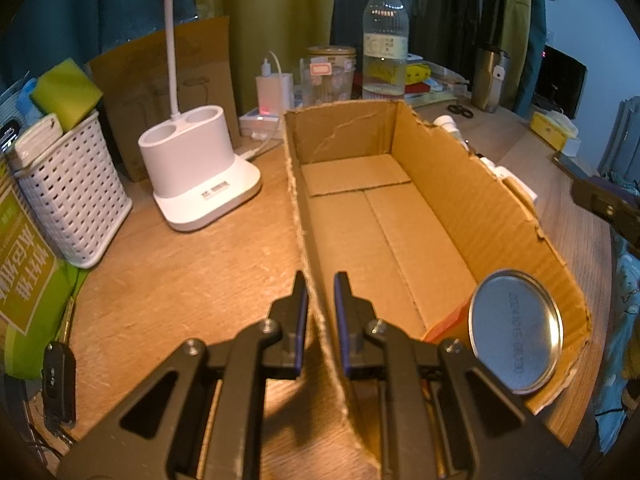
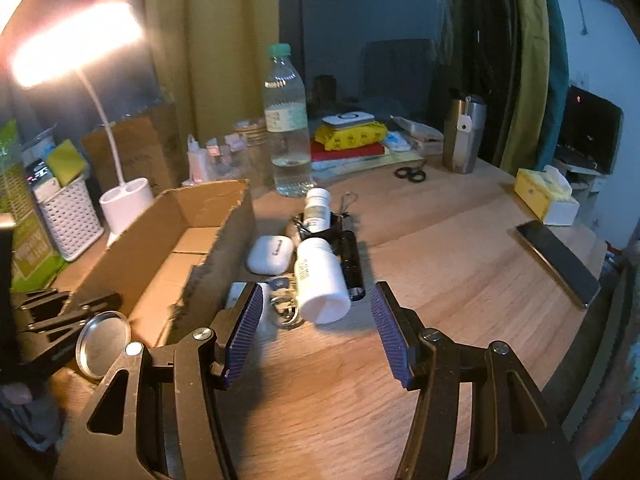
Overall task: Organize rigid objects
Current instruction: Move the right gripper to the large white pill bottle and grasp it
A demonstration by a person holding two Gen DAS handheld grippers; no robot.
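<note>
Left gripper (image 1: pixel 321 300): clamped on the near wall of the cardboard box (image 1: pixel 472 196).
Right gripper (image 2: pixel 316 320): held apart, nothing gripped, above the table (image 2: pixel 460 264).
White bottle (image 2: pixel 320 280): laid on the table beside the box, just ahead of the right gripper.
Can (image 1: pixel 516 330): set inside the box, near corner.

Can (image 1: pixel 516 330) in cardboard box (image 1: pixel 460 184); bottles (image 2: pixel 320 280) right of box.

Place: we read a lived-in home room.
Surface: round wooden table (image 2: pixel 460 264), cluttered.
Light: white desk lamp (image 1: pixel 200 172), lit.
Household signs: water bottle (image 2: pixel 286 128), tissue box (image 2: pixel 546 196), thermos (image 2: pixel 464 136).
Backdrop: we note hanging coats (image 1: pixel 516 20).
</note>
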